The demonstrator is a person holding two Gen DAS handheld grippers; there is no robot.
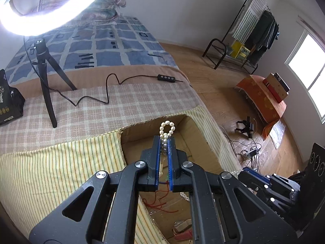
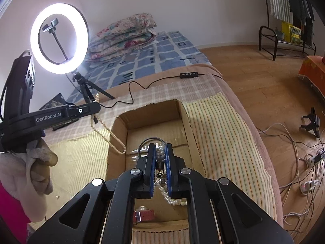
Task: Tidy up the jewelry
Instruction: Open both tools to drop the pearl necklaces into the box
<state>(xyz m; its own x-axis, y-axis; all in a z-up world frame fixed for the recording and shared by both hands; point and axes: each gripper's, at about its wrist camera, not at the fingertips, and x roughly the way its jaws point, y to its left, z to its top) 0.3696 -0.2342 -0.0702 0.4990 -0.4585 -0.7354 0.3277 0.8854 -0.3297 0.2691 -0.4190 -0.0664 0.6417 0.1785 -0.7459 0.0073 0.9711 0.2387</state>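
My left gripper (image 1: pixel 165 140) is shut on a pearl necklace (image 1: pixel 167 129); a loop of pearls sticks out past the fingertips, above the open cardboard box (image 1: pixel 205 142). In the right wrist view the same necklace (image 2: pixel 107 134) hangs from the left gripper (image 2: pixel 95 106) down to the box's left wall (image 2: pixel 116 142). My right gripper (image 2: pixel 160 149) is shut on a tangle of pearl strands (image 2: pixel 161 152) with a dark pendant, over the box. A pink watch strap (image 2: pixel 144 214) lies on the box floor, and a red thread (image 1: pixel 160 203) also lies there.
The box is sunk in a yellow striped cloth (image 2: pixel 219 134) on a bed. A ring light on a tripod (image 2: pixel 59 38) stands behind, its cable and remote (image 2: pixel 189 74) across the checked cloth. A black bag (image 1: pixel 9 99) sits at the left. Cables litter the wooden floor (image 2: pixel 304 162) at the right.
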